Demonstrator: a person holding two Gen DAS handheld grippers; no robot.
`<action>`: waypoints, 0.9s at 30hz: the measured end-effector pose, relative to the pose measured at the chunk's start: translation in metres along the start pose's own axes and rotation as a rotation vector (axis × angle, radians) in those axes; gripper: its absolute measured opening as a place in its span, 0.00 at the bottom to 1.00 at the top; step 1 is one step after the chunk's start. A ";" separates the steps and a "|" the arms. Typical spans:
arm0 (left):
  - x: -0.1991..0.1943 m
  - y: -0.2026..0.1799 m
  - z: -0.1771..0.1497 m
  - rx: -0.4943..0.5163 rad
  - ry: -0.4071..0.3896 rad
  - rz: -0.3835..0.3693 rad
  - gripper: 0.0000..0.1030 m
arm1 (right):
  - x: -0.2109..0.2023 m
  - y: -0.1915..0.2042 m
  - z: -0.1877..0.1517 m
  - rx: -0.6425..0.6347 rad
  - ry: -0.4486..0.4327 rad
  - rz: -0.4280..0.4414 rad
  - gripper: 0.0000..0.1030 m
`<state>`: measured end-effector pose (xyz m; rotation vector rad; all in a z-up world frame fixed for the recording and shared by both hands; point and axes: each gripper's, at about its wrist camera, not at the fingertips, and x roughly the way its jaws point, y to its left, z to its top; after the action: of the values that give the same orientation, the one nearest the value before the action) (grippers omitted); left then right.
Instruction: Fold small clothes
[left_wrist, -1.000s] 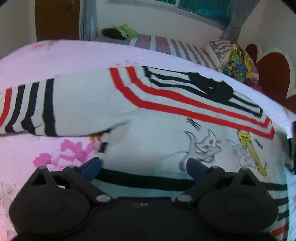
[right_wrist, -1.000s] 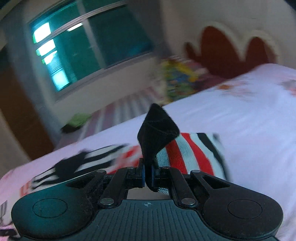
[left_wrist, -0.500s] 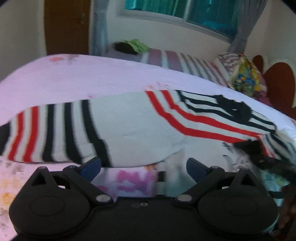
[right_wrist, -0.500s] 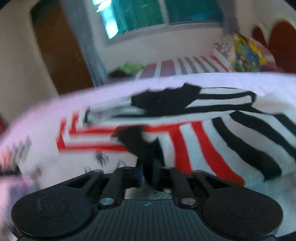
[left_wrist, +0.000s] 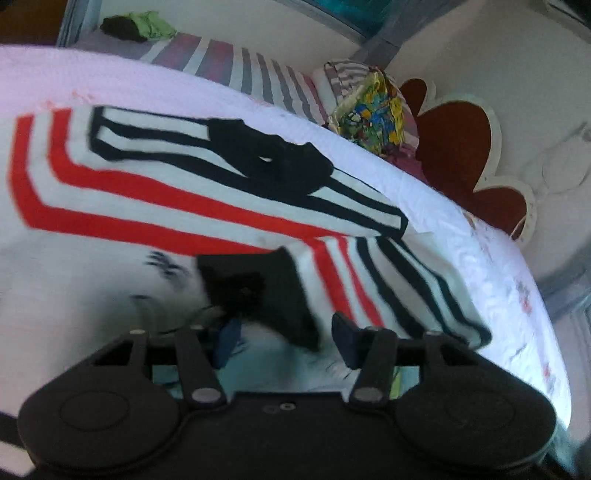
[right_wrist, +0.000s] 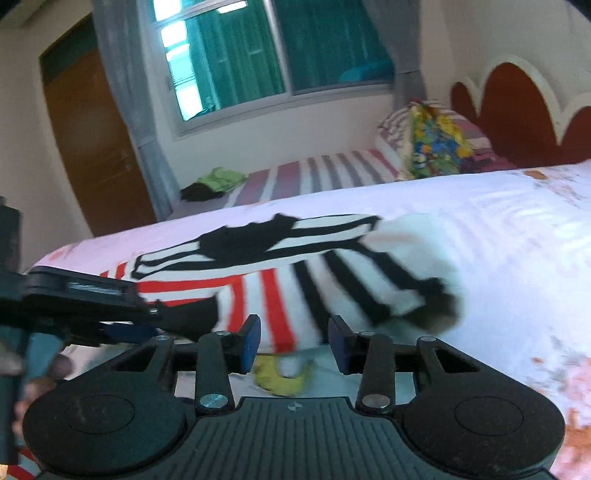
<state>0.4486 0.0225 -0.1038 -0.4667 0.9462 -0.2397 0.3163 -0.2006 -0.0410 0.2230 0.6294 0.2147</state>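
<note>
The striped shirt (left_wrist: 192, 206) lies spread on the bed (right_wrist: 498, 229), and its right sleeve (right_wrist: 354, 284), which my right tool (right_wrist: 293, 341) was pinching by the black cuff half a second ago, now lies folded in across the chest, below the black collar (left_wrist: 269, 162). My right tool has let go and stands spread just short of that sleeve, so I judge this fold done. My left tool (left_wrist: 284, 334) has come in beside the cuff (left_wrist: 280, 291), also spread and holding nothing.
</note>
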 end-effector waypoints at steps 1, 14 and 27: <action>0.008 0.002 0.002 -0.030 0.008 -0.005 0.31 | -0.003 -0.007 -0.001 0.010 -0.001 -0.010 0.39; -0.033 0.028 0.021 0.052 -0.131 0.096 0.05 | -0.019 -0.048 -0.004 0.196 0.014 0.010 0.39; -0.029 0.059 0.008 0.028 -0.108 0.113 0.05 | 0.021 -0.086 -0.002 0.489 0.053 0.037 0.39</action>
<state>0.4379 0.0876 -0.1072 -0.3958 0.8596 -0.1240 0.3429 -0.2766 -0.0775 0.7017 0.7247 0.0988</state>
